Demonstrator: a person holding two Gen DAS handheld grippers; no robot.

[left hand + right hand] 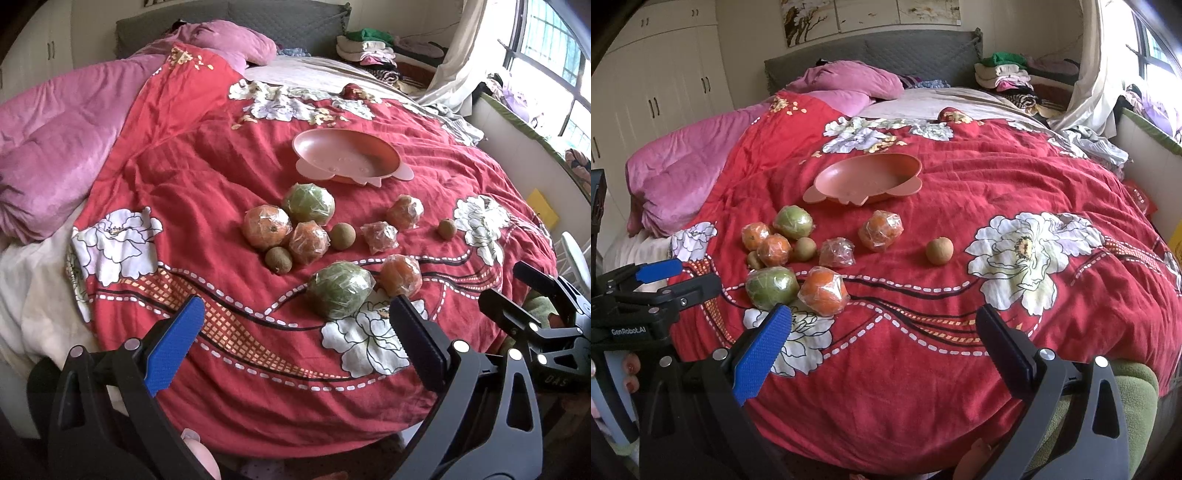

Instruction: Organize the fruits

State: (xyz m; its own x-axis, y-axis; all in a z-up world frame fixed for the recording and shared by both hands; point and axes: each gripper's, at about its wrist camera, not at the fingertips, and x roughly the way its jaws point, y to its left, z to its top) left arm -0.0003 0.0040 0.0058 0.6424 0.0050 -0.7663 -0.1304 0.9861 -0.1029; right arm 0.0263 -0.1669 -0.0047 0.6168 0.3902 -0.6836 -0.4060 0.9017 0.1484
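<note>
Several plastic-wrapped fruits lie on a red floral bedspread [207,177]: orange ones such as the nearest one [400,275] [823,291], two green ones [340,290] [309,203] [772,288], and small brown ones [342,236] [939,251]. An empty pink bowl [347,157] [866,177] sits behind them. My left gripper [295,336] is open and empty, just in front of the near green fruit. My right gripper [882,343] is open and empty, to the right of the near fruits; it also shows in the left wrist view [517,284].
Pink quilts [66,147] lie piled along the bed's left side. A grey headboard [871,55] and folded clothes [1004,74] are at the back. A window and curtain [1100,74] are on the right, white wardrobes [657,85] on the left.
</note>
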